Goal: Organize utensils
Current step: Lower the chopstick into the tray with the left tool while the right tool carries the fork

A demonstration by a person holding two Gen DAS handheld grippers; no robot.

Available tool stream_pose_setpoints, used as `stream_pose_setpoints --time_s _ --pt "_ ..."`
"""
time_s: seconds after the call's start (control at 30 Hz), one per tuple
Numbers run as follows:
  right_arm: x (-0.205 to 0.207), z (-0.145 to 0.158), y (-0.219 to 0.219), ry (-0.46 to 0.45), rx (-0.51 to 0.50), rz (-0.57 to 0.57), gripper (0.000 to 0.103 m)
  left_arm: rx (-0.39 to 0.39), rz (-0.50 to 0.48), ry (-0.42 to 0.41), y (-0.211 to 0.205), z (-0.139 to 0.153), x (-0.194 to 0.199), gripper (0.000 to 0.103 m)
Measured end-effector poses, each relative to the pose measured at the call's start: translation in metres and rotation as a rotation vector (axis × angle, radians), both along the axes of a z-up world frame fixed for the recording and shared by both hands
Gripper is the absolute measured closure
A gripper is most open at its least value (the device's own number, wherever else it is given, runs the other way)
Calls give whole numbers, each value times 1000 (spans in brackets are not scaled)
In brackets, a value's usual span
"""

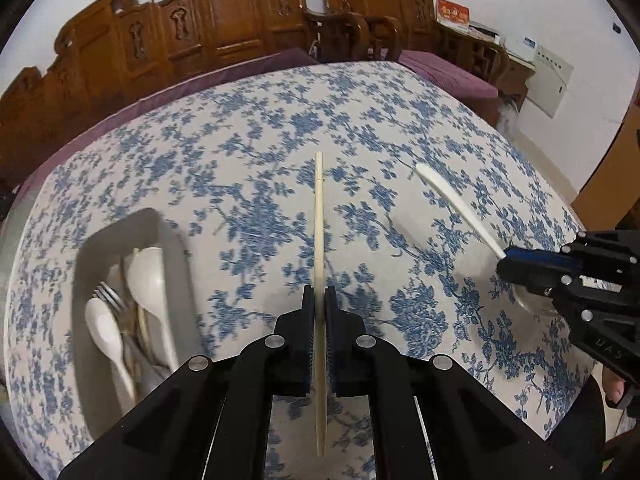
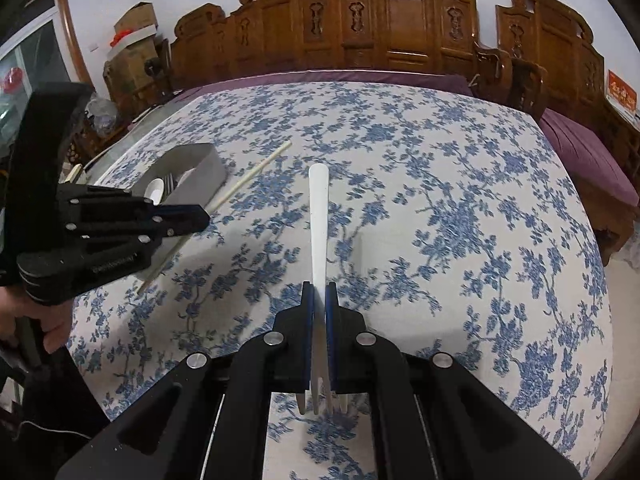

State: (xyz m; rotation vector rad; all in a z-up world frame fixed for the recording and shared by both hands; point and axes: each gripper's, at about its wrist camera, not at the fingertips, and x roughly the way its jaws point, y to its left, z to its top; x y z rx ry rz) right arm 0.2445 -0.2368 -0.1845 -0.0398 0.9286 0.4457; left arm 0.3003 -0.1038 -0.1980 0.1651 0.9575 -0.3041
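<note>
Chopstick [image 1: 319, 216] and fork [image 2: 319, 216] both up off the floral tablecloth [image 1: 256, 152] — one in each gripper.
Left gripper [image 1: 319, 300] pinched tight on the chopstick, right gripper [image 2: 319, 296] clamped on the white-handled fork; grey utensil tray [image 1: 176, 252] sits to my left.

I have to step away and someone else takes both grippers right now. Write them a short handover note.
Left gripper: shut on a chopstick, pinched partway along, held above the table.
Right gripper: shut on a white-handled fork, handle pointing forward, tines back toward the camera.
Grey tray: on the floral tablecloth, on the left gripper's side. It already holds white spoons, a metal fork and other pieces I cannot make out.
Done: most utensils are in the tray.
Left: probably set the chopstick and the white-handled fork into the tray. No other loose utensils show on the cloth.
</note>
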Motion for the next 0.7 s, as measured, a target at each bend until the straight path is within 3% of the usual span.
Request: stream_pose_setpoints --time_s 0.33,0.7 --pt "6 18 52 -26 20 56 96 -8 73 -38 55 21 -2 98" --pt "12 23 111 -21 38 110 96 -24 170 -27 118 15 4 98"
